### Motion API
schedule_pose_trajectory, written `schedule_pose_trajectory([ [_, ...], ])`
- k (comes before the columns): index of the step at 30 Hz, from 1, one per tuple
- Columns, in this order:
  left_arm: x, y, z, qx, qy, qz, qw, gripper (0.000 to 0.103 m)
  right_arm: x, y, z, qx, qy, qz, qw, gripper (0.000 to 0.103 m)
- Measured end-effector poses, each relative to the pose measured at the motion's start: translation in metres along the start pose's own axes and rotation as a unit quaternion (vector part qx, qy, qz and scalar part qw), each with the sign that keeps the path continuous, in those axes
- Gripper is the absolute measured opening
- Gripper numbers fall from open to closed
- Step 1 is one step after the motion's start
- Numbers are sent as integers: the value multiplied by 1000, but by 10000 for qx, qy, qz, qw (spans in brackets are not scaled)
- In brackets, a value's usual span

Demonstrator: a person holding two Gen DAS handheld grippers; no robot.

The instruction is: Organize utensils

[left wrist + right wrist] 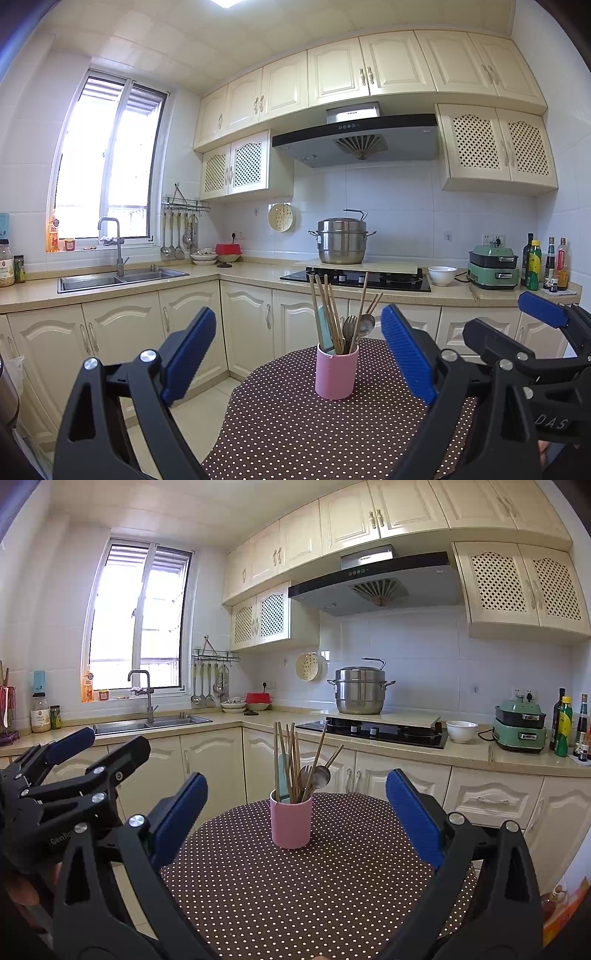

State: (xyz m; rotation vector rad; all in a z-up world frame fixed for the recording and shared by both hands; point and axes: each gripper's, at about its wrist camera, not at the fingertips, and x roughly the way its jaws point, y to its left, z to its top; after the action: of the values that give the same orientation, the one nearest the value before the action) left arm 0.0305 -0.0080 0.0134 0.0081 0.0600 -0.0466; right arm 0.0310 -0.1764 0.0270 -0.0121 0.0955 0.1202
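"DAS" on right gripper (546, 321); "GenRo" on left gripper (70, 753).

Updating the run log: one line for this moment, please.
left claw: open, empty | right claw: open, empty | pink cup: upright on dotted table, utensils inside

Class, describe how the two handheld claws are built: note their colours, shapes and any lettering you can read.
Both claws, left and right, share one design: black plastic frames with triangular cut-outs, silver round pivot bolts, and flat blue ribbed pads on the fingers. White lettering marks the bodies: "DAS" shows on the right one in the left view; the left one's lettering is only partly readable.
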Motion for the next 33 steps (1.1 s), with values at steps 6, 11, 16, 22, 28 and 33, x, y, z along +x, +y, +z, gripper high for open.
schedule_pose_trajectory([
  [6, -1, -2, 0, 14, -1, 9, 10000, 89, 0, -1, 0, 7, 7, -7, 10000, 95],
  [11, -1, -2, 1, 24, -4, 12, 10000, 89, -1, 0, 0, 9, 6, -11, 10000, 95],
  [16, -1, -3, 1, 32, 1, 17, 10000, 89, -1, 0, 0, 9, 18, -18, 10000, 95],
  [22, -1, -2, 0, 35, 3, 16, 10000, 89, 0, 1, -1, 11, 28, -16, 10000, 95],
  [28, -2, -2, -2, 67, -2, 44, 10000, 89, 0, 1, -3, 19, 47, -2, 10000, 95],
  [33, -1, -1, -3, 76, -1, 67, 9999, 89, 1, 4, -3, 6, 68, -3, 10000, 95],
])
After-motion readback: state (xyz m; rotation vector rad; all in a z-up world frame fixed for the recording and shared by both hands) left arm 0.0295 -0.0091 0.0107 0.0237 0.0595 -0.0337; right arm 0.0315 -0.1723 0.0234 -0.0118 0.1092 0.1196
